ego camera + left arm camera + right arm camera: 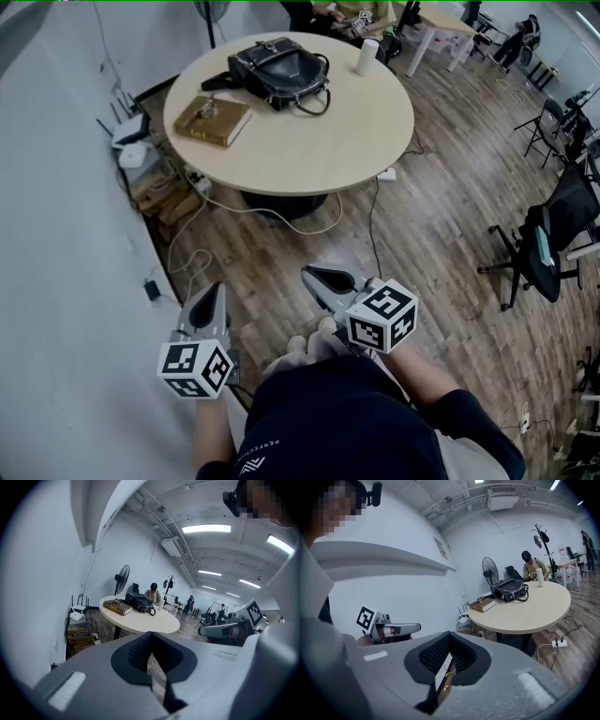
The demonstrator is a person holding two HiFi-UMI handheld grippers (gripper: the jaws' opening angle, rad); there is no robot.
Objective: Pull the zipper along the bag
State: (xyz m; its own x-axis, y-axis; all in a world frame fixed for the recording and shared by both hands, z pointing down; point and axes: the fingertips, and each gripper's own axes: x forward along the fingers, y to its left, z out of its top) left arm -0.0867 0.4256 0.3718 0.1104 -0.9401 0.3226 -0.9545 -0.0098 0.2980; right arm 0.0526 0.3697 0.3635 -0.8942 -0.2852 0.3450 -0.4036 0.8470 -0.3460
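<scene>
A black leather bag [278, 70] lies on the far side of a round wooden table [309, 155], far ahead of both grippers. It also shows small in the left gripper view as the bag [139, 603] and in the right gripper view as the bag [509, 590]. My left gripper [214, 292] and right gripper [311, 275] hang close to my body over the wooden floor, well short of the table. Both are shut with nothing between the jaws, as seen at the left gripper [151, 635] and the right gripper [449, 635].
A brown book [212, 119] and a white roll [367, 56] share the table. Cables and a power strip [386, 174] lie under it. A router and boxes [141, 159] stand by the left wall. Black chairs [548, 239] stand at the right. A person sits beyond the table.
</scene>
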